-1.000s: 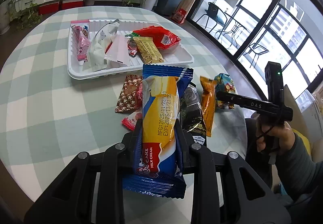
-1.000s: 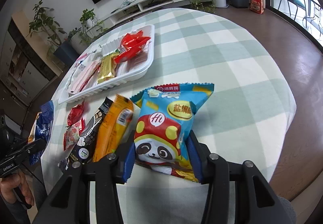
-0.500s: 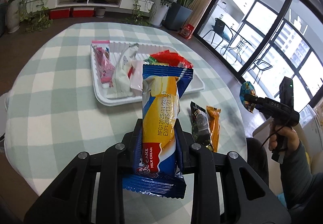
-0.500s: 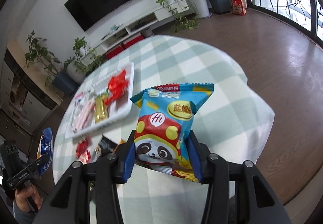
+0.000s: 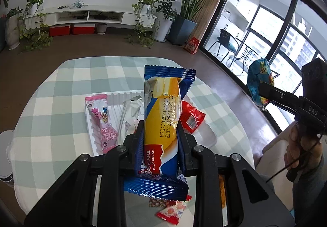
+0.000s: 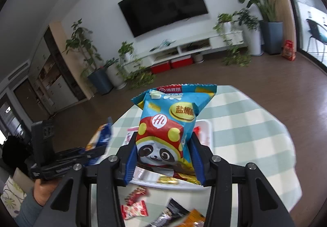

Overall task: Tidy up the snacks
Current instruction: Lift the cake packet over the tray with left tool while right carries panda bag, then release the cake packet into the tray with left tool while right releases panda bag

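both grippers are now well above the tabletop (image 5: 61, 92), where a second ago they sat low among the loose packets. the left gripper (image 5: 160, 133) has its jaws clenched on the milk cream cake bar (image 5: 161, 116), gripped around its lower half with the blue end standing up. from the left wrist view the white tray (image 5: 210, 139) now lies directly beneath and behind the bar, where before it was further ahead. the right gripper (image 6: 163, 151) has its jaws clamped on the blue panda snack bag (image 6: 169, 124), held by its lower part, and it too has risen, with the tray's edge (image 6: 206, 124) showing behind the bag. in the left wrist view that same bag (image 5: 258, 83) hangs out past the tabletop's edge, over the floor.

the tray already holds a pink packet (image 5: 101, 120), a white wrapper (image 5: 130, 112) and a red packet (image 5: 191, 117). a few small red-and-white sweets (image 5: 169, 208) and an orange packet (image 5: 221, 190) lie loose on the tabletop below the left gripper.

so both pickups look done and the carry toward the tray is under way. the left bar seems nearly in place for release into the tray; the right bag looks to have further to travel.
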`<state>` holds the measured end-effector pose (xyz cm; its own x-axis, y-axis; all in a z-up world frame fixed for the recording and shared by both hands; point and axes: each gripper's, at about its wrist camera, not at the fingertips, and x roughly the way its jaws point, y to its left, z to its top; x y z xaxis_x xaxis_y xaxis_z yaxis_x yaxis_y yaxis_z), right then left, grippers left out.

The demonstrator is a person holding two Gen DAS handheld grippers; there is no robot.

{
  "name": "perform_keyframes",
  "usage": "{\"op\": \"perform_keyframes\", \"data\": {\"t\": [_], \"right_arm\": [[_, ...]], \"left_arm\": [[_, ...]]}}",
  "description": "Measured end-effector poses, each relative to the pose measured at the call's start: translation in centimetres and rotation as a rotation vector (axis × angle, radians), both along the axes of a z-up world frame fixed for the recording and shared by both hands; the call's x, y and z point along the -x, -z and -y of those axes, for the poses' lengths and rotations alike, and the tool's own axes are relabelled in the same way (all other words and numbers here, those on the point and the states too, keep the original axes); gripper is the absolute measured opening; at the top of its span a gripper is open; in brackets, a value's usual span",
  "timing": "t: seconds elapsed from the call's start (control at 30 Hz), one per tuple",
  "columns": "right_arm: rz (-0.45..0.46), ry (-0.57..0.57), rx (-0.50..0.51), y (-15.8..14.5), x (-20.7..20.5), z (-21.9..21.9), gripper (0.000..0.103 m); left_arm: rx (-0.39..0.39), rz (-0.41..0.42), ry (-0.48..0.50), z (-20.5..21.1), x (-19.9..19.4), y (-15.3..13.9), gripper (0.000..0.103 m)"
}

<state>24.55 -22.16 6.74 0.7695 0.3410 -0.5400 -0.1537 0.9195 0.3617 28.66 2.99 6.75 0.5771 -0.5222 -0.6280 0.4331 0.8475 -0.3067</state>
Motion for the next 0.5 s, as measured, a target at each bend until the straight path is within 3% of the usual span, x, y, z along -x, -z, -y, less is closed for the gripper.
{"op": "perform_keyframes", "data": {"t": [0.3,0.5], "right_arm": [[-0.201,-0.057,0.051,7.1,-8.9,-4.4,0.05],[-0.264,-0.061,0.109,9.7,-11.3,-5.4,0.05]], "left_arm": [[-0.072,-0.074,-0.02,2.7,-4.0,6.2,0.025],[-0.102,-0.091,-0.015,3.4,-5.2,8.2,0.025]]}}
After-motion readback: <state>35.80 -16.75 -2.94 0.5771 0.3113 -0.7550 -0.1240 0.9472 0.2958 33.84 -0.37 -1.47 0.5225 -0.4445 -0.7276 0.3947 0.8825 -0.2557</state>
